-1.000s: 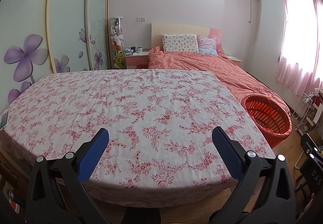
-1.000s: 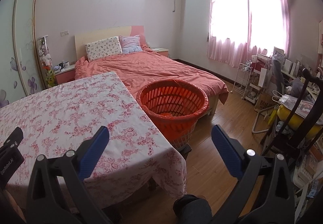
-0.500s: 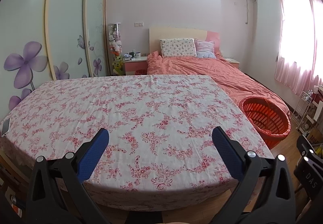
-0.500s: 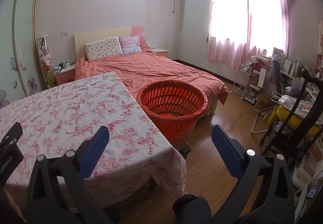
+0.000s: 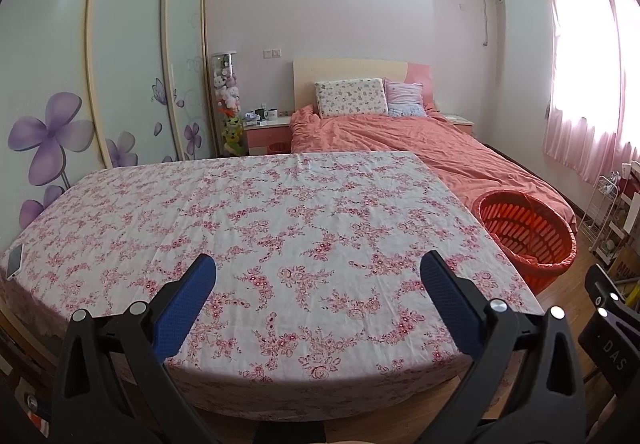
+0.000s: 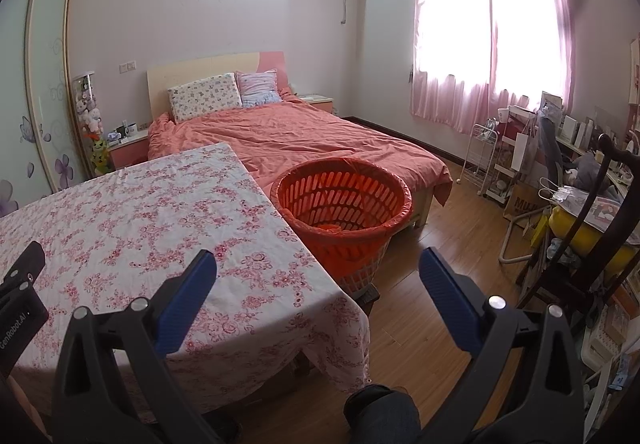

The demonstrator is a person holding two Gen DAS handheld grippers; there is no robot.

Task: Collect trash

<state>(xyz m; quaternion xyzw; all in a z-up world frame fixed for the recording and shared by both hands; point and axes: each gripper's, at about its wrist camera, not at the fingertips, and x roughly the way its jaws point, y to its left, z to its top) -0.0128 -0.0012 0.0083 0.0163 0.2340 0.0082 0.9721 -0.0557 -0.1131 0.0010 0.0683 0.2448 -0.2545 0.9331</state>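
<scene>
An orange slatted basket (image 6: 372,230) with a red liner stands on the floor between the table's right side and the bed, and it also shows in the left wrist view (image 5: 548,244). The table (image 5: 304,219) wears a pink floral cloth, and I see nothing loose on it except a phone at the left edge. My left gripper (image 5: 317,266) hovers open over the table's near edge with nothing between its fingers. My right gripper (image 6: 318,260) is open over the table's right corner (image 6: 280,284), short of the basket.
A white phone (image 5: 15,262) lies at the table's left edge. Behind the table a salmon-covered bed (image 6: 304,139) fills the room. A cluttered chair and shelves (image 6: 580,211) line the right wall. Wooden floor (image 6: 440,256) lies right of the basket. A person's knee (image 6: 380,412) is below.
The left wrist view has drawn back and tipped up a little, so the table sits lower and farther. The right gripper has barely moved. Both stay open.
</scene>
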